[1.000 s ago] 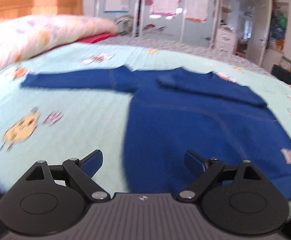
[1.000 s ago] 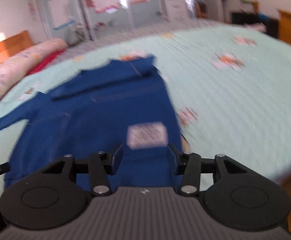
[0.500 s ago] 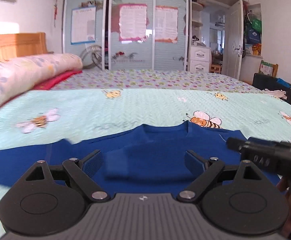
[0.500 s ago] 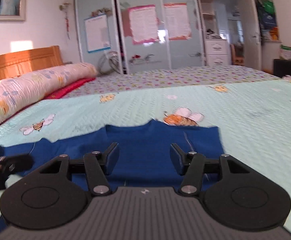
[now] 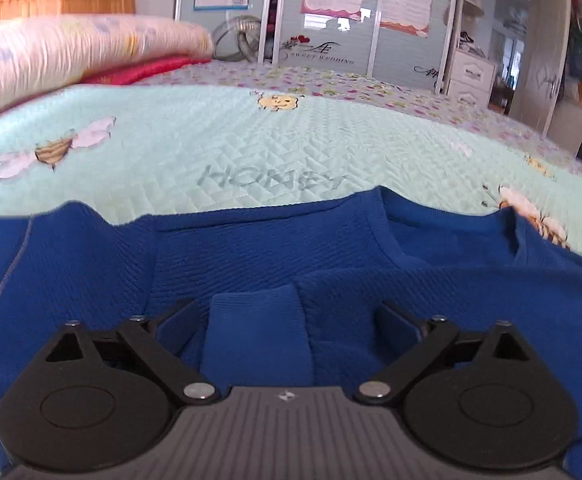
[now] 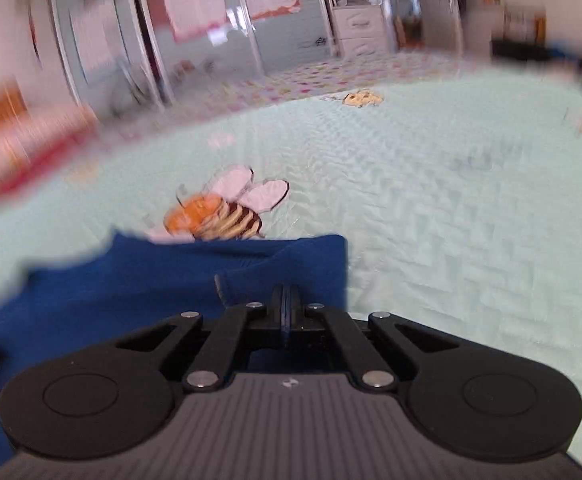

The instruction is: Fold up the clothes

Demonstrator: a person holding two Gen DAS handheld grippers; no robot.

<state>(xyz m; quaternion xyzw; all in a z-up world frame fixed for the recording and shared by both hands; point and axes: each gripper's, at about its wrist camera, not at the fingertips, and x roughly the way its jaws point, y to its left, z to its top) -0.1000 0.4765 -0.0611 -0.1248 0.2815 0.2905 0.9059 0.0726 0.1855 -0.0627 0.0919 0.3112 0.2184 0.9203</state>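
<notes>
A blue sweater [image 5: 275,248] lies flat on the mint-green bedspread [image 5: 251,152], neckline away from me. One sleeve is folded across its chest, and the ribbed cuff [image 5: 257,332] lies between the fingers of my left gripper [image 5: 287,320], which is open and low over the sweater. In the right wrist view the sweater [image 6: 151,280] fills the lower left. My right gripper [image 6: 287,304] is shut on the sweater's fabric near its right shoulder edge.
The bedspread [image 6: 451,200] carries bee prints [image 6: 227,208] and stretches far ahead and right. A rolled floral quilt [image 5: 71,48] and a red blanket [image 5: 147,70] lie at the back left. Wardrobe doors [image 5: 331,12] stand beyond the bed.
Both grippers have dropped lower and moved forward onto the sweater's shoulder area. My right gripper has gone from open to shut on the fabric. The left stays open.
</notes>
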